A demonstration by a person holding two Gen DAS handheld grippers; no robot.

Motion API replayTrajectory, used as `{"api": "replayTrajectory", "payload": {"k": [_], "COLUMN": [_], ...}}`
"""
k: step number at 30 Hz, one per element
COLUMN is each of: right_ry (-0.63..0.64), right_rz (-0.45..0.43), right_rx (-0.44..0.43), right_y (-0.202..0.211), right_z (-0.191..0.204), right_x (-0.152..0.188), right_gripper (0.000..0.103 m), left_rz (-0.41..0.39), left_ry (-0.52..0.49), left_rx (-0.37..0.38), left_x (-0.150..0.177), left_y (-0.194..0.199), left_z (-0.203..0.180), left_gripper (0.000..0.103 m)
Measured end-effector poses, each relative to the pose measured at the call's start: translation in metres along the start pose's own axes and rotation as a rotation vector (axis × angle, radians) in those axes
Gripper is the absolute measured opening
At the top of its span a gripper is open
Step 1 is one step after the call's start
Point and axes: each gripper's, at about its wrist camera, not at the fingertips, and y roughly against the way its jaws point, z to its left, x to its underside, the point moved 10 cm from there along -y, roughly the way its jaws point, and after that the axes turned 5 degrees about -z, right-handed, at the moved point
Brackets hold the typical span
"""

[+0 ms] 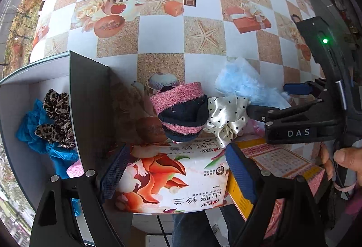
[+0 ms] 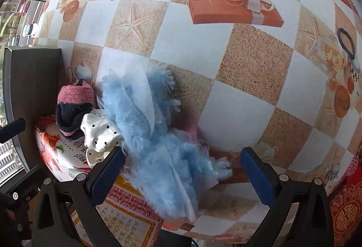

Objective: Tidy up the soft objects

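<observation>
While both grippers are held spread wide, the floral tissue pack is seen under the left gripper, and the fluffy blue cloth between the right gripper's fingers, unpinched.

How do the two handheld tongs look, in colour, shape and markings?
Both tongs, left and right, are black angular frames with silver bolts and ribbed blue pads. Seen from the left camera, the right one carries white letters "DAS" and a green light.
</observation>
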Motion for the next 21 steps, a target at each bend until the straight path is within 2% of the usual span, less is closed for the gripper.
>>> {"api": "replayTrajectory", "payload": {"k": [4,11,15,21], "right_ry": [-0.075,-0.328,-0.430,-0.456], "right_rz": [-0.076,-0.140,-0.141,-0.193], "right_rx": [0.058,0.119,0.051,-0.026], "right_y": [0.002,0.018,0.020,0.026], "right_z": [-0.035,-0.139,-0.169,-0.175], "right_x": [-0.010,-0.004,0.013,0.019], "right_gripper": [0.102,0.102,0.102,0.102], "left_rz": [0.067,0.141,0.165,0.130], "left_ry": [0.005,0.033,0.058,0.069], "left_rx": [-0.021,-0.028,-0.009,0.032], "left_x": [-0.005,-0.013,-0.017,-0.037], "left_y": [-0.027,-0.055,-0.070,-0.071], "left_z": [-0.003,-0.007,-0.010,-0.017], "left_gripper": [0.088,0.089,0.089,0.089]}}
